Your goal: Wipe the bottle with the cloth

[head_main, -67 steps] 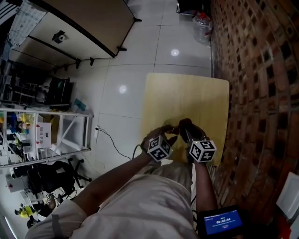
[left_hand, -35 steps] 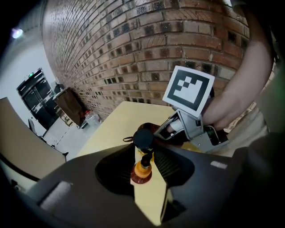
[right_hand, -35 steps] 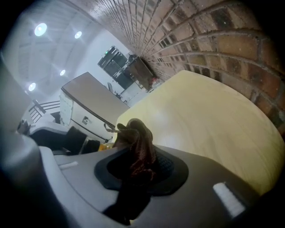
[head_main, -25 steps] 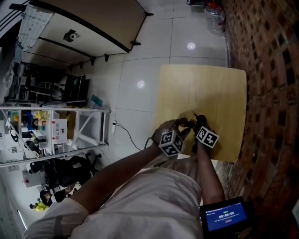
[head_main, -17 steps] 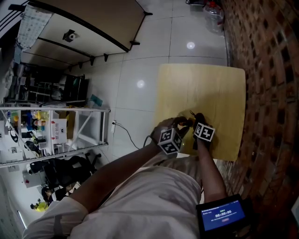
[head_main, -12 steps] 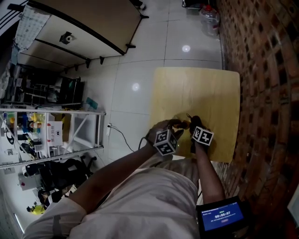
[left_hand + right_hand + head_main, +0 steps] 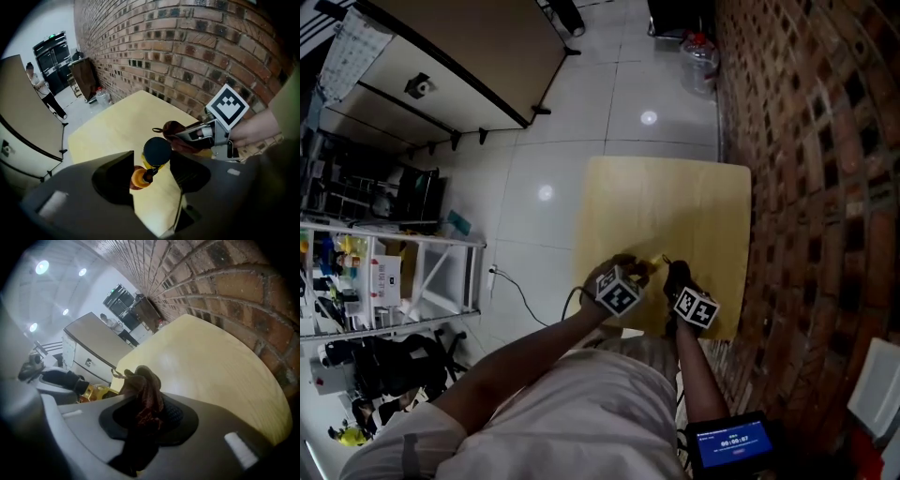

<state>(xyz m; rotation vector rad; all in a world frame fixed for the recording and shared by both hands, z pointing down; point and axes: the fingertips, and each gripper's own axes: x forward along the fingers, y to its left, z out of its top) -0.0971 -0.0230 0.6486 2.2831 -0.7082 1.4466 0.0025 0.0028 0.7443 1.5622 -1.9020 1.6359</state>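
Your left tongs [image 7: 152,177] point steeply down over the near edge of the worktop [image 7: 108,133]. Their jaws have just been opening and now stand wide. The yellow bottle [image 7: 157,151], dark cap uppermost, sits between them, and the pads look clear of it. Close beside it on the right, your right tongs [image 7: 149,418] are clamped tight on the bunched brown cloth [image 7: 146,390], which sticks out past the tips. The brick wall [image 7: 806,187] runs along the worktop's right edge.

Yellow bottle [image 7: 157,152], dark cap; brown cloth [image 7: 147,394]; pale wood table [image 7: 675,192].
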